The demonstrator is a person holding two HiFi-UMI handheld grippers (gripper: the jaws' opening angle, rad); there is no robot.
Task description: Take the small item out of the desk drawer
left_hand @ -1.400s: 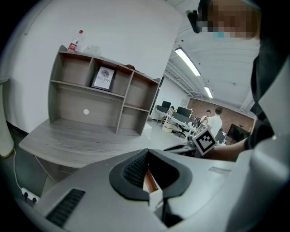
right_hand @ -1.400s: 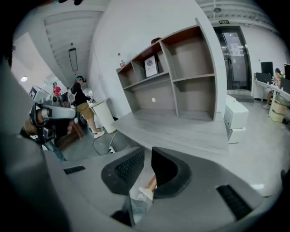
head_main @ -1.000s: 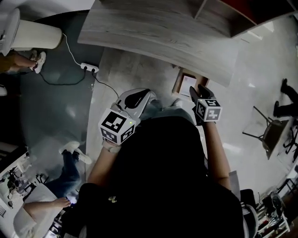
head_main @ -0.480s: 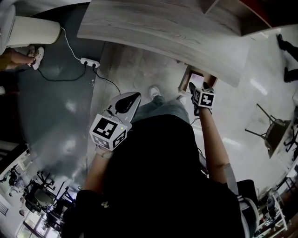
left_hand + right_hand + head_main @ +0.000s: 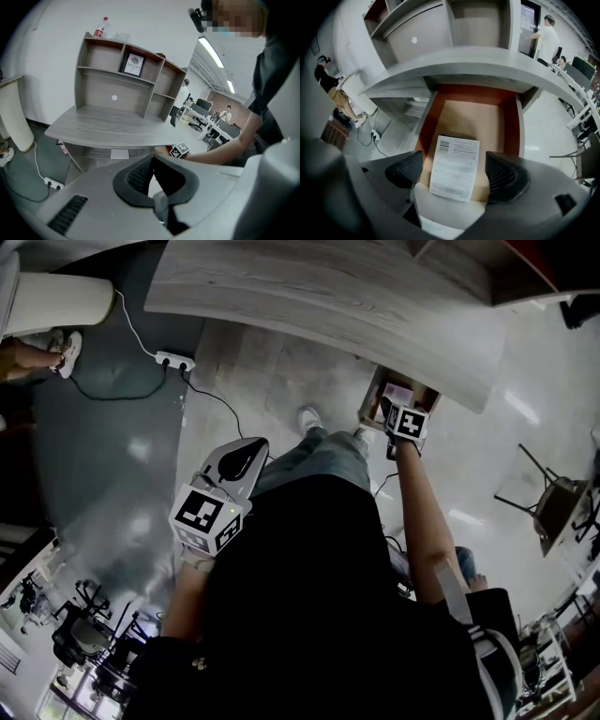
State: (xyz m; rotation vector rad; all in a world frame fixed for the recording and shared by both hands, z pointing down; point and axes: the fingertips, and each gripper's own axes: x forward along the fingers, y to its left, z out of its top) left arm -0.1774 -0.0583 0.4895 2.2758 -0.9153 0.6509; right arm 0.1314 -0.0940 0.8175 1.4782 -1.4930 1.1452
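Since the earlier frames, the right gripper (image 5: 387,412) has sunk to the open drawer (image 5: 473,93) under the desk (image 5: 328,296), and the left gripper (image 5: 246,452) has shifted down-left in the head view.

Head view: the person's dark torso covers the lower centre, and the right gripper hides most of the drawer's inside.

Right gripper view only: a small flat white box (image 5: 455,159) lies at the drawer's front. It has a barcode and fine print on top, too small to read. Its near edge is cut off by the gripper body.

Right jaws have just been opening. They stand wide with the box between them, pads clear of it.

Left jaws are closed together and empty.
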